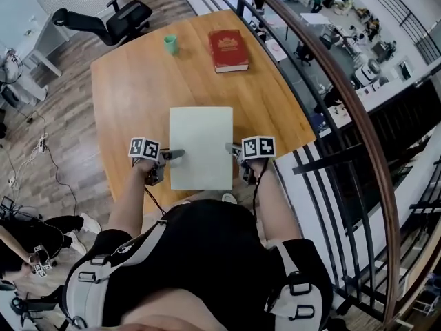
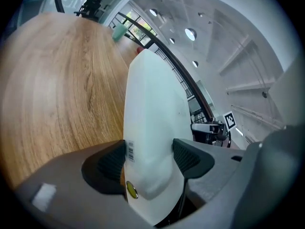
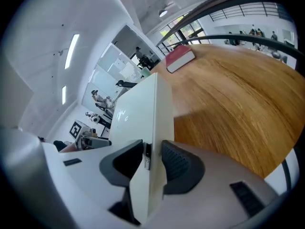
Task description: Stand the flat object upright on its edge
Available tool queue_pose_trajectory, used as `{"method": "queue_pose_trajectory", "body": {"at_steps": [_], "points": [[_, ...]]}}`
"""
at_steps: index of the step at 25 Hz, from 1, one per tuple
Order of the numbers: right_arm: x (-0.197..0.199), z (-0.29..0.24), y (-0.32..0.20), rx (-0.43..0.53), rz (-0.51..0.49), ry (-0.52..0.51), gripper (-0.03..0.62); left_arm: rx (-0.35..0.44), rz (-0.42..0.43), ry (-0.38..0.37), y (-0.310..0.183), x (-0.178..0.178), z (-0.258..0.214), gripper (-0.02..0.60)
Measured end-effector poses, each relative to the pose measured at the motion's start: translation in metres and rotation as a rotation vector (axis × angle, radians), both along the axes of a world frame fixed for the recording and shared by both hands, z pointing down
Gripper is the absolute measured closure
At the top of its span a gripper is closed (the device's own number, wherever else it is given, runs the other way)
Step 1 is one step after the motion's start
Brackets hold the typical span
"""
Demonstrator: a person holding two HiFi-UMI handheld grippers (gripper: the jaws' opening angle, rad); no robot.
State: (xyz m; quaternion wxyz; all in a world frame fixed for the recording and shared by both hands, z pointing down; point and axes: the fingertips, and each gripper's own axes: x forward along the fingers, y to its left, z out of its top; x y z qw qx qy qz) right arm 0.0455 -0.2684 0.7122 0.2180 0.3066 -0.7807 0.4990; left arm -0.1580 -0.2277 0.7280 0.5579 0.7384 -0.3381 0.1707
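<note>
Red book (image 1: 228, 49), green cup (image 1: 171, 44) near table's (image 1: 131, 95) far edge; office chair (image 1: 117, 21) beyond.

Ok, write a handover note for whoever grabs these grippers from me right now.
Left hand-held gripper: shut on the flat white object, at its left edge.
Right hand-held gripper: shut on its right edge.
Object: near end of the table, broad face up, not upright yet.
Red book and green cup: far end, clear of it.
Done: both grips.
To do: tip it onto an edge, steady it, let go.
</note>
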Motion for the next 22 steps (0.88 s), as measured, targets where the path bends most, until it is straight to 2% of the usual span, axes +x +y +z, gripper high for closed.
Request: {"method": "queue_pose_trajectory", "body": {"at_steps": [6, 11, 15, 22], "points": [[-0.037, -0.043, -0.017, 0.169, -0.120, -0.005, 0.464, 0.110, -0.045, -0.059, 0.002, -0.031, -0.038, 0.276], [-0.080, -0.092, -0.034, 0.341, -0.215, -0.047, 0.464, 0.277, -0.142, -0.105, -0.001, -0.069, -0.084, 0.276], [-0.119, -0.123, -0.039, 0.489, -0.310, -0.037, 0.464, 0.421, -0.201, -0.189, 0.006, -0.104, -0.111, 0.276], [-0.178, -0.162, -0.038, 0.744, -0.411, -0.046, 0.464, 0.611, -0.292, -0.353, 0.023, -0.153, -0.143, 0.276]]}}
